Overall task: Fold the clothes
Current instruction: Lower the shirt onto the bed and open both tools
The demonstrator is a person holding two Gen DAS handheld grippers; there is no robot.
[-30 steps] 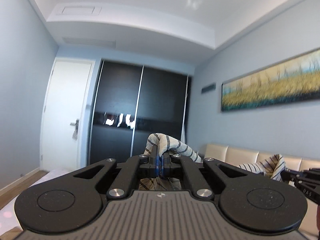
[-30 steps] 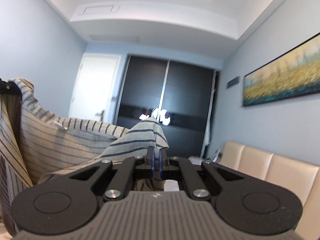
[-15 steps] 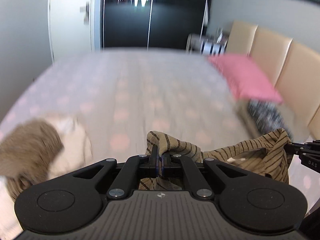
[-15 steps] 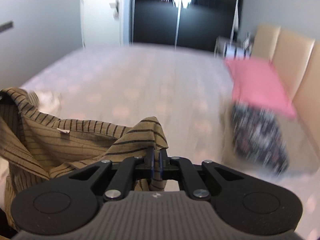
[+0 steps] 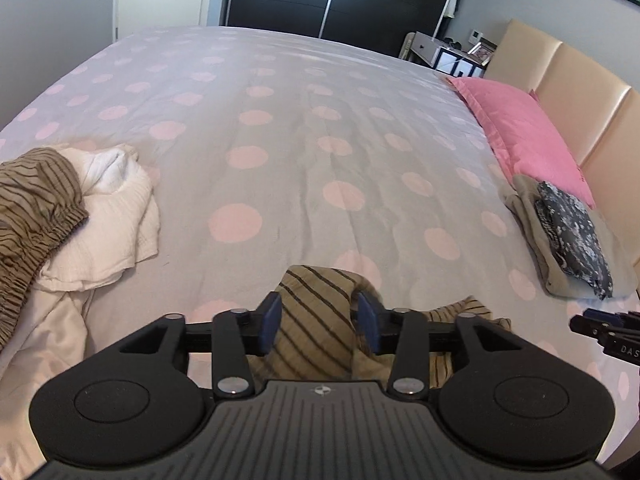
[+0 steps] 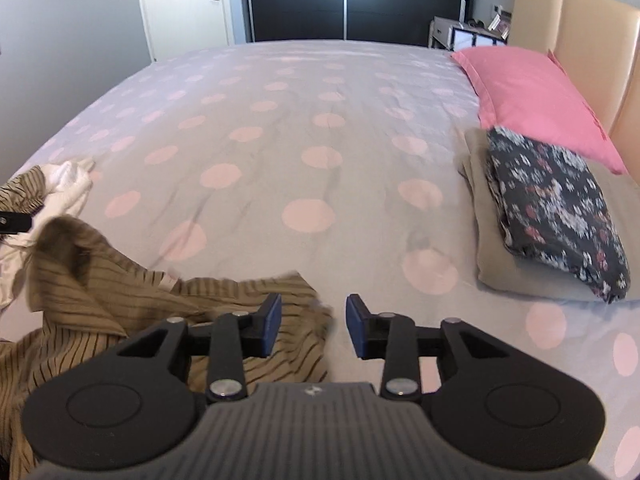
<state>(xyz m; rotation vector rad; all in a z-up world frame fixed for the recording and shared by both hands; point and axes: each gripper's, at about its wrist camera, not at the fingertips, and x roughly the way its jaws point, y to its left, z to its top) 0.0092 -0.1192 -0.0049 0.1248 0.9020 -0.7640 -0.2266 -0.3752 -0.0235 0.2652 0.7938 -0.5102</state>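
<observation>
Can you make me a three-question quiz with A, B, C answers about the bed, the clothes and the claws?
1. Where does the pink pillow lie?
A. by the headboard
B. on the floor
C. on the white clothes

2. What colour are the dots on the bedspread?
A. green
B. pink
C. black

3. How is the right claw standing?
A. clamped tight on a sock
B. holding the pillow
C. pads apart, gripping nothing

Answers:
1 A: the pillow sits against the beige headboard.
2 B: pale pink dots cover the grey spread.
3 C: its jaws are opening, and the striped shirt lies only by the left-hand pad. The left claw is opening too, with the shirt's fabric between its pads.
</observation>
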